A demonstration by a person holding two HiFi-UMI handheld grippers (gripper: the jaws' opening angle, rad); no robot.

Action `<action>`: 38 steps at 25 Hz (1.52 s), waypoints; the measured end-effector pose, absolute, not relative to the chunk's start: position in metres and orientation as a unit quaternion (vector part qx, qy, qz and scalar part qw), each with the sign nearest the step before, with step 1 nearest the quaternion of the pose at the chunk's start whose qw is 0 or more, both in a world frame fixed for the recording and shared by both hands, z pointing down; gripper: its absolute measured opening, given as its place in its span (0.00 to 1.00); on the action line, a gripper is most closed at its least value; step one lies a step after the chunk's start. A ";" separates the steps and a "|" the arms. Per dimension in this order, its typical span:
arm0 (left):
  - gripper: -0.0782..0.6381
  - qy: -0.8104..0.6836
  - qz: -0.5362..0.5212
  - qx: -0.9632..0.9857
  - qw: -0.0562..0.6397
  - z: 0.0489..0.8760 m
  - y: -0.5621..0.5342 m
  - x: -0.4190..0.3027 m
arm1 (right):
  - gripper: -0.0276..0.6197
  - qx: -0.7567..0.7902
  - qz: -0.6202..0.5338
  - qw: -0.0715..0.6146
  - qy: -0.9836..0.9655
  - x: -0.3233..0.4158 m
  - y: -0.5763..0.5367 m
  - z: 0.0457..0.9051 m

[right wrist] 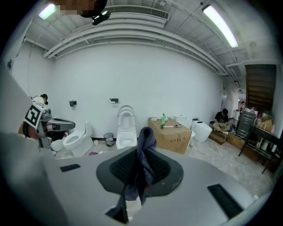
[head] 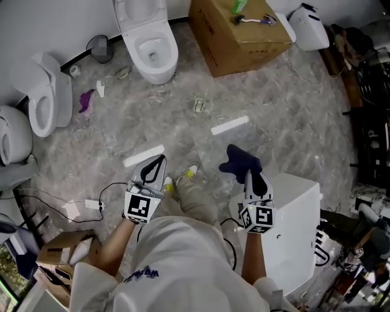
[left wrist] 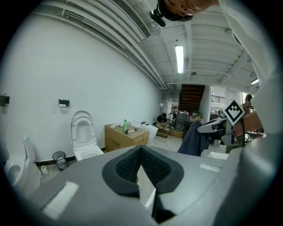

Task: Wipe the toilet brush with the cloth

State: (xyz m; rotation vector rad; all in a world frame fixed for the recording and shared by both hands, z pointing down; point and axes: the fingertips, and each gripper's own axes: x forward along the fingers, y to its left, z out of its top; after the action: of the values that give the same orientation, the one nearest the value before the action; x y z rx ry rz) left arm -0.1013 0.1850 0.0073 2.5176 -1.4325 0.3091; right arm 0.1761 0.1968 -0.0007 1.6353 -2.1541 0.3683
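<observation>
The toilet brush (head: 254, 20), white-handled with a purple end, lies on a cardboard box (head: 234, 42) far ahead, beside a green bottle (head: 238, 6). In the right gripper view the brush (right wrist: 175, 126) is small and distant. My right gripper (head: 248, 175) is shut on a dark blue cloth (head: 240, 160), which bunches up above the jaws and hangs below them (right wrist: 142, 163). My left gripper (head: 161, 160) is held level on the other side of my legs, its jaw tips (left wrist: 140, 149) together with nothing between them. Both grippers are well short of the box.
A white toilet (head: 151, 46) stands left of the box, with a small bin (head: 100, 47) beside it. Another toilet (head: 46, 100) is at the far left. A white cabinet (head: 295, 225) is close on my right. Cables (head: 61, 207) and an open carton (head: 61, 253) lie at lower left.
</observation>
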 end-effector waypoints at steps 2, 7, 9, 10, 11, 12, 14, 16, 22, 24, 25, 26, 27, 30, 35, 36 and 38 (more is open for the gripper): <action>0.11 -0.498 0.107 0.853 0.113 0.008 0.164 -0.095 | 0.12 0.569 0.134 0.189 -0.789 0.172 0.172 0.010; 0.11 -0.489 0.138 0.856 0.096 0.020 0.106 -0.067 | 0.12 0.510 0.108 0.169 -0.836 0.154 0.109 0.030; 0.11 -0.485 0.140 0.859 0.086 0.021 0.086 -0.055 | 0.12 0.482 0.088 0.164 -0.856 0.143 0.085 0.027; 0.11 -0.485 0.137 0.860 0.084 0.020 0.076 -0.050 | 0.12 0.469 0.079 0.155 -0.866 0.137 0.072 0.019; 0.11 -0.487 0.130 0.859 0.083 0.019 0.066 -0.047 | 0.12 0.458 0.071 0.144 -0.875 0.132 0.060 0.006; 0.11 -0.489 0.123 0.859 0.084 0.016 0.058 -0.044 | 0.12 0.447 0.063 0.130 -0.883 0.128 0.048 -0.012; 0.11 -0.489 0.110 0.861 0.087 0.014 0.045 -0.042 | 0.12 0.439 0.050 0.100 -0.892 0.128 0.029 -0.050; 0.11 -0.488 0.103 0.863 0.087 0.018 0.033 -0.042 | 0.12 0.449 0.050 0.078 -0.889 0.140 0.015 -0.072; 0.11 -0.493 0.063 0.863 0.095 0.097 -0.030 -0.051 | 0.12 0.510 0.068 0.067 -0.855 0.162 -0.015 0.022; 0.11 -0.492 0.061 0.864 0.087 0.153 -0.061 -0.051 | 0.12 0.523 0.068 0.071 -0.847 0.159 -0.035 0.089; 0.11 -0.491 0.064 0.865 0.080 0.186 -0.075 -0.050 | 0.12 0.527 0.061 0.081 -0.844 0.157 -0.045 0.128; 0.11 -0.490 0.069 0.866 0.072 0.220 -0.087 -0.049 | 0.12 0.532 0.052 0.092 -0.840 0.156 -0.056 0.167; 0.11 -0.488 0.074 0.867 0.062 0.255 -0.099 -0.048 | 0.12 0.536 0.042 0.102 -0.837 0.156 -0.067 0.206; 0.11 -0.490 0.072 0.868 0.041 0.349 -0.131 -0.045 | 0.12 0.545 0.023 0.133 -0.827 0.167 -0.100 0.317; 0.11 -0.480 0.049 0.876 0.022 0.460 -0.170 -0.033 | 0.12 0.598 0.088 0.114 -0.788 0.200 -0.157 0.452; 0.11 -0.476 0.045 0.878 0.022 0.480 -0.178 -0.032 | 0.12 0.607 0.083 0.122 -0.781 0.203 -0.169 0.472; 0.11 -0.471 0.037 0.881 0.023 0.515 -0.192 -0.032 | 0.12 0.615 0.055 0.142 -0.774 0.203 -0.189 0.505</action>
State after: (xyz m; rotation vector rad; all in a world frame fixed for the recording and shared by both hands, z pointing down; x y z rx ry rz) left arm -0.0324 -0.1917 0.5155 2.7281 -1.4582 0.1149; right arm 0.2031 -0.1889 0.5054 1.7735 -2.2329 0.1584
